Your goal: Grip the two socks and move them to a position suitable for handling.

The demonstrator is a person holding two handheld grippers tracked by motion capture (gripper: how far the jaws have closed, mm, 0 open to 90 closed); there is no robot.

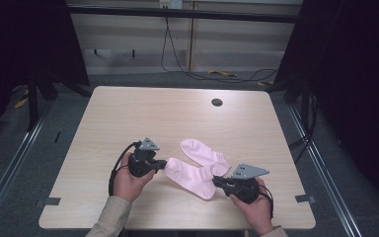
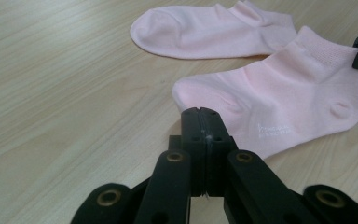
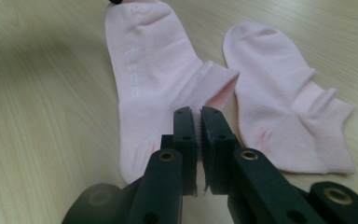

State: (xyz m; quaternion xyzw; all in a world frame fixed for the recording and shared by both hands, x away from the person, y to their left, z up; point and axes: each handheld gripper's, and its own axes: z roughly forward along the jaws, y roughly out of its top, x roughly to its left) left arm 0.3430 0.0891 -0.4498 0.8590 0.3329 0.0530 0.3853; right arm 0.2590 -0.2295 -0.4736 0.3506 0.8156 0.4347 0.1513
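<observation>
Socks lie on the table [image 1: 128, 113], toward six o'clock. Near sock [image 1: 190, 175] stretches between both grippers; far sock [image 1: 205, 152] lies just beyond at twelve o'clock, touching it. Left gripper [image 1: 162, 164] is clamped on its toe, right gripper [image 1: 218, 181] on its cuff.

place: lab | signs: black curtains [image 1: 360, 74], framed table [image 1: 143, 111] (cables [image 1: 177, 59] behind)
</observation>
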